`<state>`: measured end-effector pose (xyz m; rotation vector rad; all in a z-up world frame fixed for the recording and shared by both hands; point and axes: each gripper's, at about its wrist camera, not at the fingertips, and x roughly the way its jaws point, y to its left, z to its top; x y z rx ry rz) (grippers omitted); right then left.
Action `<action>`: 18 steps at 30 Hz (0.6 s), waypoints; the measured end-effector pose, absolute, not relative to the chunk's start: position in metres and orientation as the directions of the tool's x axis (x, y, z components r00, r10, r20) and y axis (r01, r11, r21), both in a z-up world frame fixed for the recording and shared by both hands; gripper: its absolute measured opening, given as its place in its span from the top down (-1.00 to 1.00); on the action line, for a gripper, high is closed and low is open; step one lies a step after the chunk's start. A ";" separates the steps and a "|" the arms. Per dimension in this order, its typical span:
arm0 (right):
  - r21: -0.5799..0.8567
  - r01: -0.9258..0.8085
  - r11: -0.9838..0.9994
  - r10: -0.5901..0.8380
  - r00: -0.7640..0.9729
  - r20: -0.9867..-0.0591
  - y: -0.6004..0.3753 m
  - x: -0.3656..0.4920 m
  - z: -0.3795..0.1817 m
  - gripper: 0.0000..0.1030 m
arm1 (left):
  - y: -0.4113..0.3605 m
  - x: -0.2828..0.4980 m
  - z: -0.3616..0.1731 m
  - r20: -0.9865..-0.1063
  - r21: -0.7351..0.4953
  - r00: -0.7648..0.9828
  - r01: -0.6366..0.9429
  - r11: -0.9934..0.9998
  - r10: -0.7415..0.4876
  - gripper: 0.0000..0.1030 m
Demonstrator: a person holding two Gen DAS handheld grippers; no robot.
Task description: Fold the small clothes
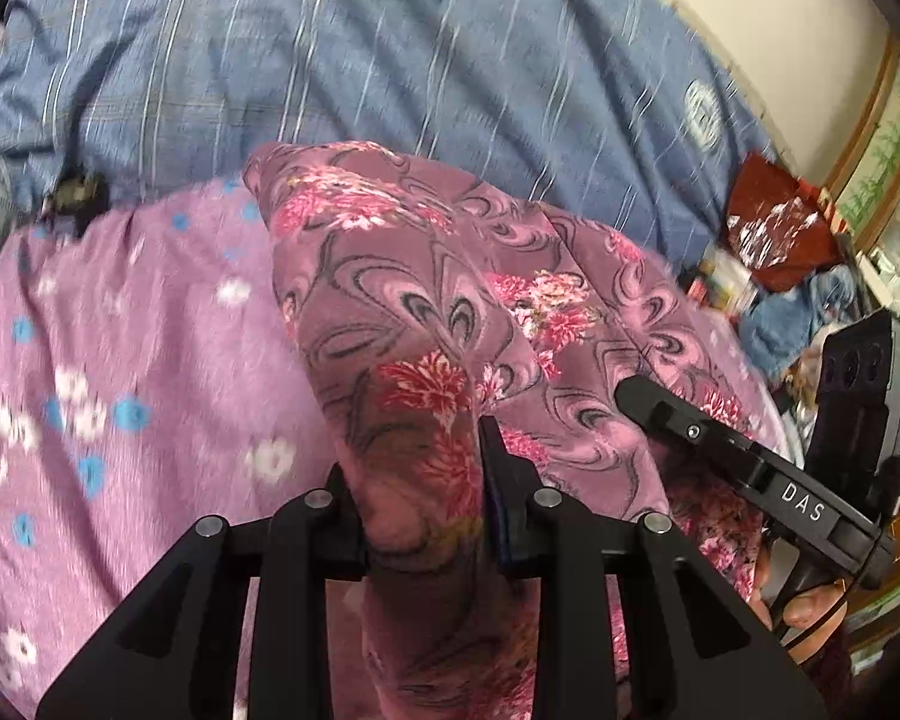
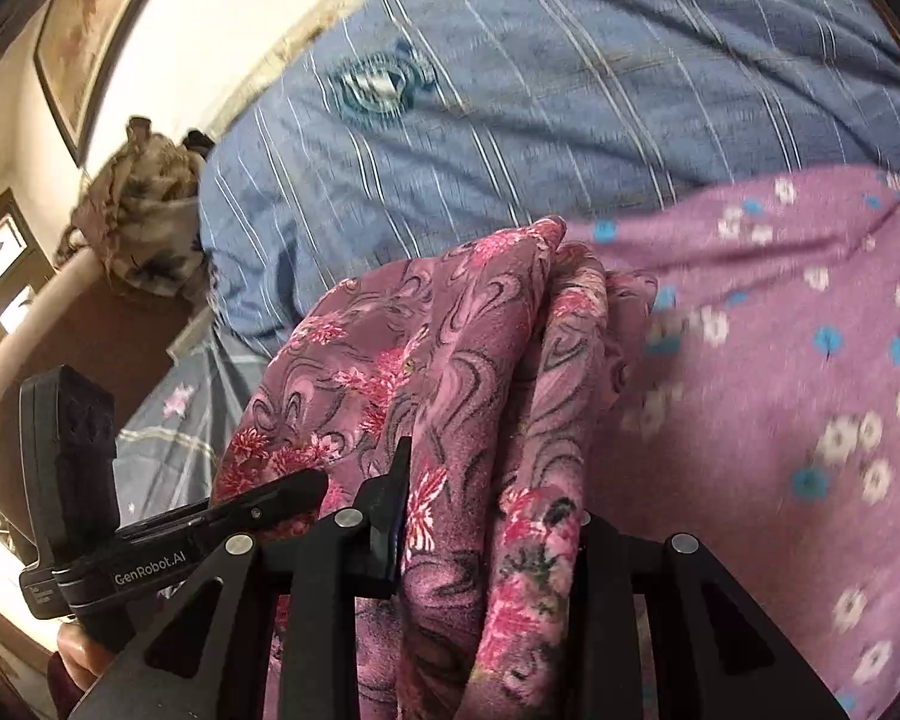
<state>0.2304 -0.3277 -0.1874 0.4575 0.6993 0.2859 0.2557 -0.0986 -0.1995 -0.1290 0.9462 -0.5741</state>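
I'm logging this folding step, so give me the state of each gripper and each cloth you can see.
Left gripper: shut on the garment.
Right gripper: shut on the garment.
Garment: bunched, lifted between both grippers.
Purple sheet: spread flat.
Blue cover: spread, wrinkled.

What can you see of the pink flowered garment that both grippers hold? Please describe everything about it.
The pink flowered garment is soft, thin-looking cloth, mauve-pink with grey swirls and red-pink flower clusters. It is bunched into loose, deep folds and raised above the purple sheet with white and blue flowers. The left gripper is shut on one gathered part, the right gripper on another beside it. Which kind of garment it is cannot be told.
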 end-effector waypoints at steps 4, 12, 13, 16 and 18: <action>0.433 -0.036 0.901 0.355 0.636 -0.685 -0.310 0.238 -0.227 0.40 | -0.100 0.259 -0.240 -0.820 -0.277 0.392 0.367 0.888 -0.418 0.15; 0.206 0.010 0.979 0.139 0.706 -0.694 -0.296 0.224 -0.196 -0.04 | -0.080 0.242 -0.221 -0.803 -0.139 0.534 0.264 0.954 -0.265 -0.59; 0.166 0.022 0.986 0.098 0.729 -0.677 -0.294 0.216 -0.188 -0.05 | -0.077 0.232 -0.209 -0.783 -0.112 0.574 0.249 0.962 -0.240 -0.59; 0.069 0.045 0.997 0.005 0.802 -0.597 -0.287 0.183 -0.164 -0.27 | -0.066 0.200 -0.185 -0.719 -0.024 0.677 0.204 0.979 -0.159 -0.61; 0.058 0.057 0.997 -0.015 0.831 -0.555 -0.284 0.165 -0.147 -0.30 | -0.058 0.180 -0.169 -0.682 0.022 0.723 0.177 0.984 -0.115 -0.66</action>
